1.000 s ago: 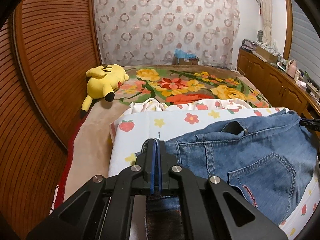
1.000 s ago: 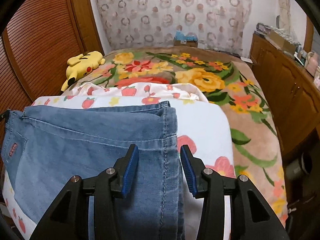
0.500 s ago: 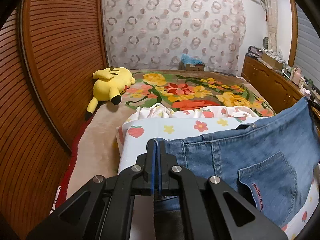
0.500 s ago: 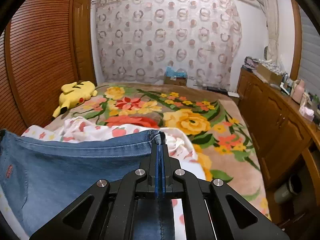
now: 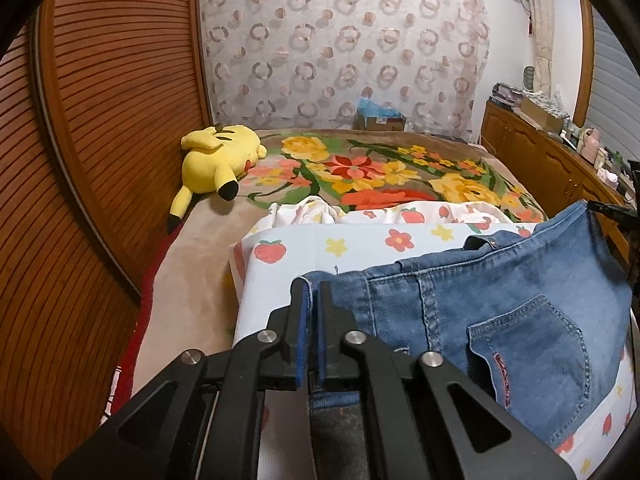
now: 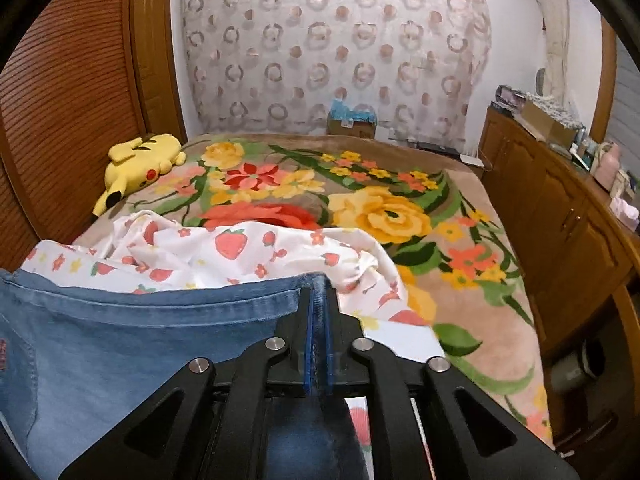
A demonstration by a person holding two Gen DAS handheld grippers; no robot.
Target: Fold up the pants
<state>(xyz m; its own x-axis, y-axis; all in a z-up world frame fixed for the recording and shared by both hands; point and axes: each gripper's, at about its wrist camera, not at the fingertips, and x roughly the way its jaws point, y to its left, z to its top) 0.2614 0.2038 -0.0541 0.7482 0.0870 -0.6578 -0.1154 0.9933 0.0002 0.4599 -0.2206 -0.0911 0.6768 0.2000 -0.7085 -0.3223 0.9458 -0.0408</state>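
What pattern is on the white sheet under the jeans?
Red strawberries and small red and yellow flowers on the white sheet, clearest in the right wrist view.

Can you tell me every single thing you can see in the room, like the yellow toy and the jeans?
jeans: one, blue denim, on the strawberry sheet, both near corners pinched.
strawberry sheet: one, white with red strawberries and flowers, near end of bed.
flower blanket: one, tan with yellow, red, green flowers, covering the bed.
plush toy: one, yellow, far left of the bed.
curtain: one, white with ring pattern, back wall.
cardboard box: one, brown, behind the bed.
wooden cabinet: one, brown, right side, cluttered top.
left gripper: black, shut on jeans.
right gripper: black, shut on jeans.
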